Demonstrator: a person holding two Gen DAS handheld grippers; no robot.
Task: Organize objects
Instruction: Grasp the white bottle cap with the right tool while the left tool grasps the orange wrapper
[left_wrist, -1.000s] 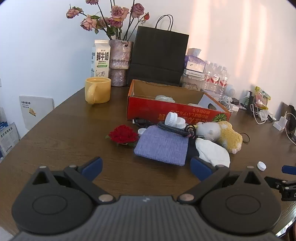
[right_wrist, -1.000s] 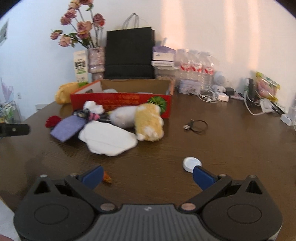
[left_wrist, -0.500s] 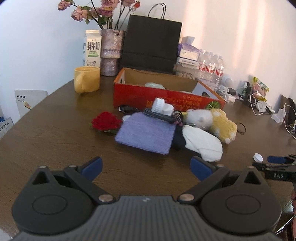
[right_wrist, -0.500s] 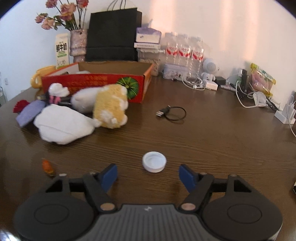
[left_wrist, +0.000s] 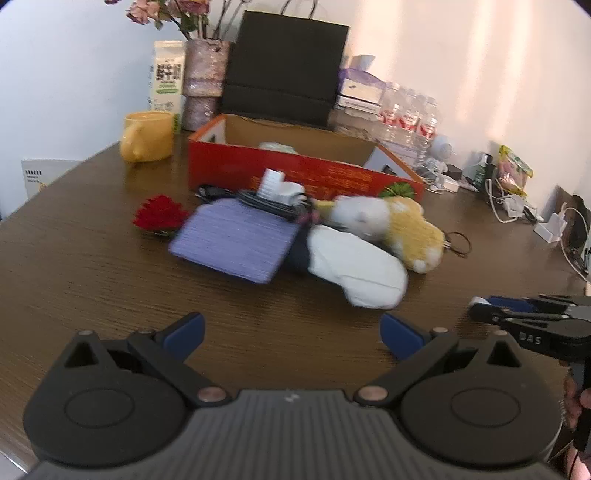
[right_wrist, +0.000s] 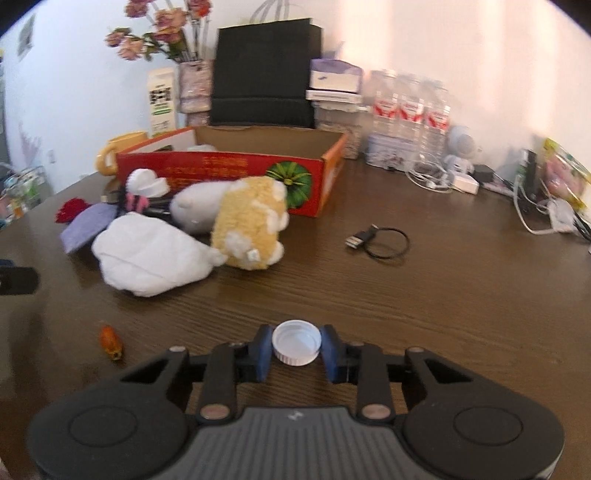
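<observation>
Right wrist view: right tongs (right_wrist: 296, 350) have just been closing, pads now against white cap (right_wrist: 296, 347) at lower centre | left tongs (left_wrist: 291, 334) wide, empty | box (right_wrist: 236, 170) upper centre nearly bare | plush toy (right_wrist: 251, 221), white pouch (right_wrist: 147, 258), purple cloth (left_wrist: 236, 240) await on surface (right_wrist: 443, 295)

White cap (right_wrist: 296, 342), blue tool pads (right_wrist: 261, 351), red box (right_wrist: 229, 170), purple cloth (left_wrist: 236, 240).

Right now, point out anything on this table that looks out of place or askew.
A heap lies loose outside the red box: a purple cloth, a white pouch, a plush toy on its side. A small orange object sits alone on the table. The right gripper has just closed on a stray white cap.
</observation>
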